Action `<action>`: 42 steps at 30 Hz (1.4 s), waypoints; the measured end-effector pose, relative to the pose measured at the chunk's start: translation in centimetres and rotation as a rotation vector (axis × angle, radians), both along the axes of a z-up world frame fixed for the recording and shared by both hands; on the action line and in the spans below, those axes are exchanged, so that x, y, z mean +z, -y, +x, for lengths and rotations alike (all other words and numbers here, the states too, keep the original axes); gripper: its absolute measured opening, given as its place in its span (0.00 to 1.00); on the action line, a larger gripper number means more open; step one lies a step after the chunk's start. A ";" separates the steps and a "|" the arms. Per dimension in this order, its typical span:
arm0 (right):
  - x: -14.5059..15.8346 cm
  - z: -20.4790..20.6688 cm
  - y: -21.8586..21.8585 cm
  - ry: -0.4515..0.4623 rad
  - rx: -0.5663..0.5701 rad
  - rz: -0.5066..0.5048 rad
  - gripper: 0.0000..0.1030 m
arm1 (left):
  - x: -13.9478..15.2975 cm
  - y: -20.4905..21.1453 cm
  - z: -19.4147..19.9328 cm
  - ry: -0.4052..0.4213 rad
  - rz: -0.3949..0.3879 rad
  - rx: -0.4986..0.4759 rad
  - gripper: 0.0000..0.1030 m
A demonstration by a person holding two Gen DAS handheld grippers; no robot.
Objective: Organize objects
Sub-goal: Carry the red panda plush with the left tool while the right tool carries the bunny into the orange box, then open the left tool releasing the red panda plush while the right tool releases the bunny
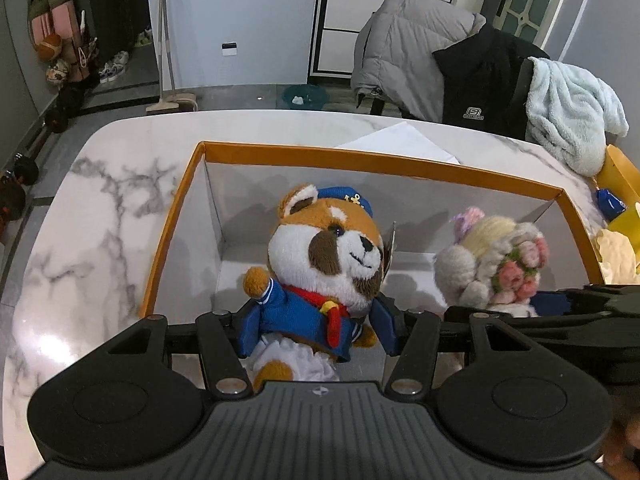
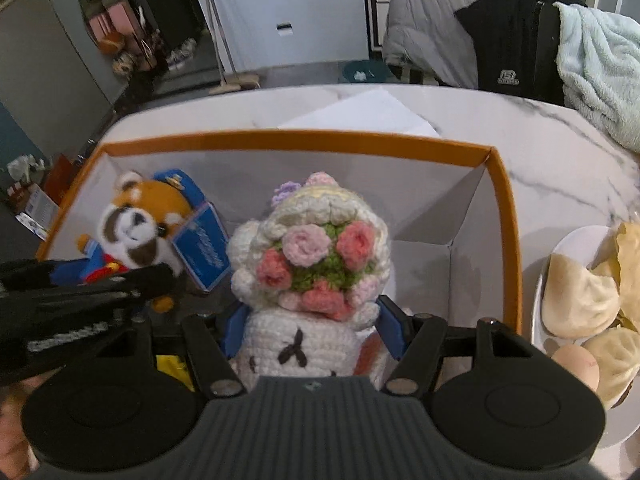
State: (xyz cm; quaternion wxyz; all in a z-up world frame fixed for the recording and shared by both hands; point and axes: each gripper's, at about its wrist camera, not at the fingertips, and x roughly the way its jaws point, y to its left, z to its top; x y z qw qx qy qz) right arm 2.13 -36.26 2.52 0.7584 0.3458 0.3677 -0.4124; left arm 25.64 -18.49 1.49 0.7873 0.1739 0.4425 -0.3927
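Closest to me, my left gripper (image 1: 320, 332) is clenched on the brown-and-white plush raccoon in a blue sailor jacket (image 1: 324, 264); the blue finger pads (image 1: 250, 332) press into its sides at waist level. The toy sits upright between the pads, with a red neckerchief fastened by a yellow knot, a white frilled skirt below the jacket, a blue cap with a gold anchor tilted on its head, and a paper tag behind its right ear.

My right gripper (image 2: 312, 330) is likewise clamped on the white crocheted doll carrying a pink-and-green yarn rose bouquet (image 2: 316, 264). Its blue pads (image 2: 390, 330) squeeze the knitted body, which bears a dark stitched cross. Cream yarn curls top its head, along with small lilac and pink flowers.

Both toys hang just inside the near edge of the orange-rimmed cardboard box with a white interior (image 1: 380, 166), the raccoon to the left of the doll, the two grippers close beside each other. The box floor ahead of the pads looks bare.

The box rests on the white marble-patterned tabletop (image 1: 100, 200). Right of my right gripper sits a white plate of steamed buns (image 2: 576, 292). Beyond the box lies a white sheet of paper (image 1: 404, 142), and further off a grey puffer jacket (image 1: 404, 48) hangs over a chair.
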 end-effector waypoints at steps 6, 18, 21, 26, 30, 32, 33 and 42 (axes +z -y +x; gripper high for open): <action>-1.2 0.9 0.6 -0.048 0.009 0.051 0.65 | -0.8 0.4 0.1 -0.007 0.011 -0.012 0.62; -2.0 1.1 0.9 -0.071 0.003 0.109 0.66 | -0.7 0.3 -0.1 -0.017 -0.004 -0.035 0.70; -1.8 1.0 0.8 -0.075 -0.002 0.098 0.67 | -0.7 0.1 -0.1 -0.031 -0.005 -0.033 0.71; -1.0 0.4 0.0 -0.051 -0.011 0.082 0.72 | -0.1 -0.5 -0.5 -0.006 -0.007 -0.033 0.71; 0.7 -0.2 -0.8 -0.038 -0.014 0.045 0.72 | 0.8 -1.2 -1.3 0.027 -0.008 -0.031 0.73; 1.9 -0.2 -1.2 -0.033 -0.008 0.028 0.72 | 1.3 -1.7 -1.8 0.052 -0.004 -0.027 0.73; 2.4 -0.4 -1.8 -0.030 -0.007 0.018 0.73 | 1.6 -2.0 -2.0 0.063 -0.007 -0.031 0.73; 6.4 -2.5 -6.2 -0.023 -0.010 -0.057 0.77 | 5.1 -6.1 -4.8 0.095 -0.066 -0.023 0.78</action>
